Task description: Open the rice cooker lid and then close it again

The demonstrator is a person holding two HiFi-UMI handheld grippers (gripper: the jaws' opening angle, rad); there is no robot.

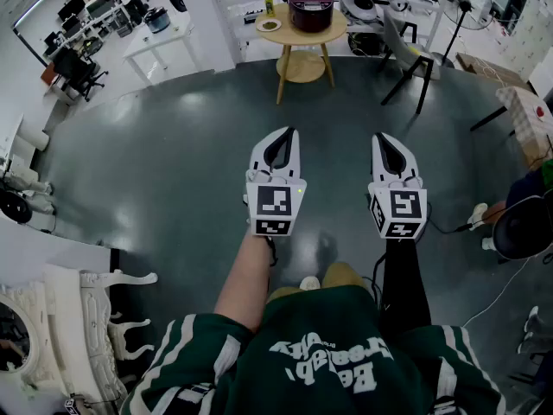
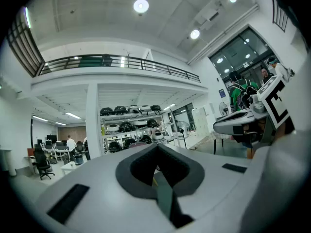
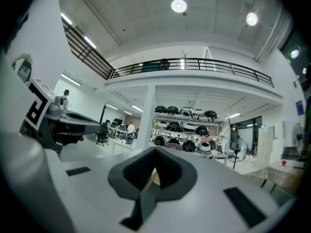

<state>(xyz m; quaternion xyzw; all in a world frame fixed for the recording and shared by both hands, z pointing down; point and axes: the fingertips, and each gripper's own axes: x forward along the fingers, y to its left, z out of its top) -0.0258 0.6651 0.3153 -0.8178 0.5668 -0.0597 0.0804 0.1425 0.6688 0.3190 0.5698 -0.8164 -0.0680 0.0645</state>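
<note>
A dark maroon rice cooker (image 1: 310, 7) with its lid down stands on a round wooden table (image 1: 294, 35) far ahead across the floor. My left gripper (image 1: 288, 133) and right gripper (image 1: 380, 138) are held level side by side over the dark floor, well short of the table. Both are shut with nothing between their jaws. In the left gripper view the shut left gripper (image 2: 158, 147) fills the lower frame, with the right gripper's body at the right edge. The right gripper view shows the shut right gripper (image 3: 156, 152), with a sliver of the wooden table (image 3: 154, 177) seen through its jaw notch.
A small plate (image 1: 269, 25) and a yellow bottle (image 1: 269, 3) share the table. A folding chair (image 1: 408, 59) stands right of it, a white desk (image 1: 160, 37) to its left. Shelves of rice cookers (image 3: 182, 115) line the far wall. White ornate furniture (image 1: 69, 318) sits at lower left.
</note>
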